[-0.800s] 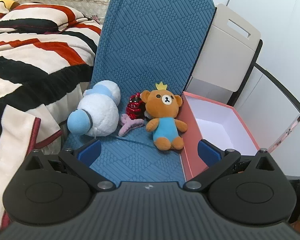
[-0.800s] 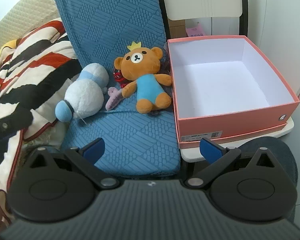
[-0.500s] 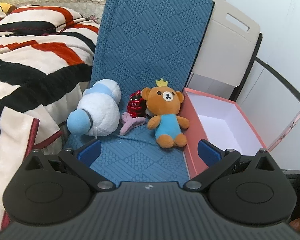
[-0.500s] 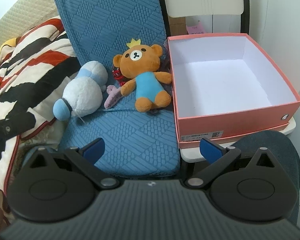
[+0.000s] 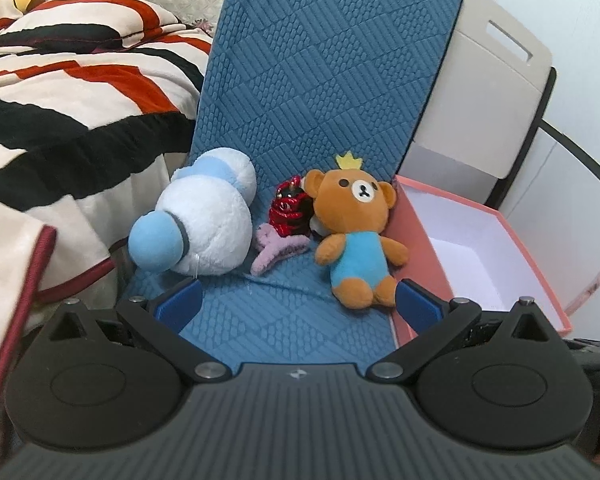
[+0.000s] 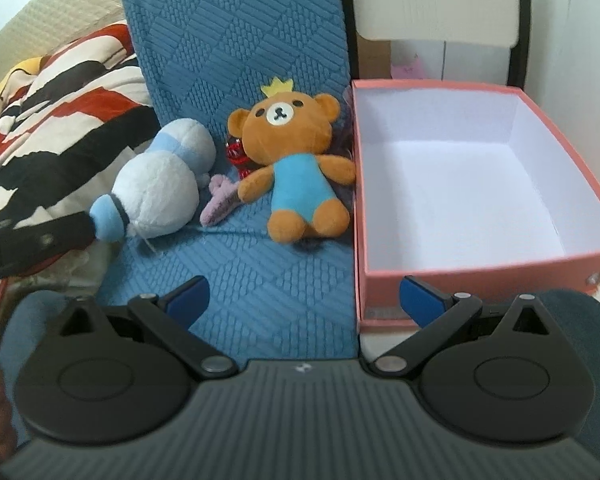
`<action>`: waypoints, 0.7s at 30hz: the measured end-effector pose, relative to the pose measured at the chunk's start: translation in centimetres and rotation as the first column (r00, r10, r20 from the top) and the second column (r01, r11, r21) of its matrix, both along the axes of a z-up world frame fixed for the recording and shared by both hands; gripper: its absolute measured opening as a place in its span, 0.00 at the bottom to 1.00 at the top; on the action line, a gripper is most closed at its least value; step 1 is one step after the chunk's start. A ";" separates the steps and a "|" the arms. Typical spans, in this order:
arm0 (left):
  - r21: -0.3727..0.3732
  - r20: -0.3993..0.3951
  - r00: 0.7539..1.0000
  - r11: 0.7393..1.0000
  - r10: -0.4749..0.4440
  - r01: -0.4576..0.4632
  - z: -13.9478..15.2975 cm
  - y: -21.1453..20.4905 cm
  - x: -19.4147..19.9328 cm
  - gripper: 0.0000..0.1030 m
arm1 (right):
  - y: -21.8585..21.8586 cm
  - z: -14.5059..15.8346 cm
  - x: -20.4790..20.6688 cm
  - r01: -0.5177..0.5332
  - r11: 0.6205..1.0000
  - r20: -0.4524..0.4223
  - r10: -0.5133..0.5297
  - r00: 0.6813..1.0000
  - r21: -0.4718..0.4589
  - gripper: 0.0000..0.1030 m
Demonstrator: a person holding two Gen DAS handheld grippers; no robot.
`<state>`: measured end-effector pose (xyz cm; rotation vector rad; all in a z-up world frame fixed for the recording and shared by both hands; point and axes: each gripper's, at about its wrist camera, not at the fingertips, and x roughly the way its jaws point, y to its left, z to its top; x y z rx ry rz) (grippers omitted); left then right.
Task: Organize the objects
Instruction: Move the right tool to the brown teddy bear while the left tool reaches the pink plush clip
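A blue quilted chair cushion (image 5: 332, 92) carries the toys, with a striped blanket (image 5: 68, 92) off its left edge. Against the cushion's right edge sits a pink box (image 6: 476, 268) with a bare white inside. A white and blue plush (image 5: 204, 232) lies near the left edge; the brown bear (image 6: 296, 164) leans against the box. Between them lie a purple hair clip (image 5: 278, 250) and a red trinket (image 5: 290, 210). The left claw (image 5: 298, 304) and right claw (image 6: 304, 298) both gape wide, holding nothing.

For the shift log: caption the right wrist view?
Open right gripper faces a bear, white plush, and hair clip on a blue cushion beside an empty pink box.
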<state>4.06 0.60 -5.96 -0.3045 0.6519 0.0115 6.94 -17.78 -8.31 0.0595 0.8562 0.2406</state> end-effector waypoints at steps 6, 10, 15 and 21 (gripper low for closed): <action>0.028 -0.021 1.000 0.999 0.017 -0.017 -4.0 0.3 4.1 1.00 | 1.0 -1.8 1.8 -0.057 0.998 0.042 0.057 0.998 0.008 0.95; 0.057 -0.052 0.998 0.998 -0.019 0.022 -5.6 0.1 6.3 1.00 | 1.8 -2.8 3.1 -0.083 0.996 0.069 0.084 0.994 -0.019 0.86; 0.068 -0.034 0.998 0.996 -0.052 0.054 -6.3 0.2 8.2 1.00 | 2.9 -3.5 4.4 -0.121 0.991 0.122 0.127 0.984 -0.056 0.79; 0.088 -0.058 0.997 0.995 -0.046 0.051 -7.5 0.6 10.9 0.88 | 4.1 -4.2 6.2 -0.166 0.981 0.164 0.182 0.970 -0.103 0.80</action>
